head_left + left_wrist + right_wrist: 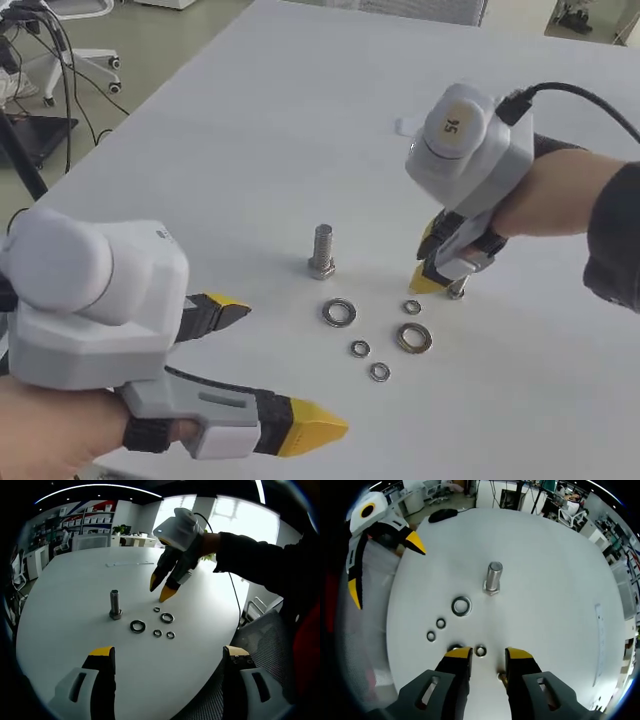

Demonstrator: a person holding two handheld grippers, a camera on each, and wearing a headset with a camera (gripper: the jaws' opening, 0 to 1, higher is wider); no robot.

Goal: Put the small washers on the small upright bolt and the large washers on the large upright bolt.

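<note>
While five washers lie loose on the white table (pixel 250 120), a person at the workbench holds a two-jaw gripper in each hand, and the sorting job looks not yet begun. At left, the left gripper (pixel 295 368) hovers at the near side of the table, well apart from the parts, its claw spread wide and gripping nothing. Toward the middle, the large bolt (pixel 321 250) stands upright on its head, its shank bare. In front of it and to the right lies the scatter. There are two large washers (pixel 339 312), one near the large bolt and the other farther right. Three small washers (pixel 360 348) lie between and around them, all flat on the table and none stacked. At right, the right gripper (pixel 489 654) points down beside the small bolt (pixel 457 290), its claw parted and grasping nothing. In the right gripper view the small bolt sits just beside the inner face of one jaw, and a small washer lies just ahead of the tips. The jaws largely hide the small bolt, so whether a washer sits on it cannot be told, though none shows. By these pictures nothing is threaded: all five visible washers are left to lift, three for the small bolt and two for the large one.
</note>
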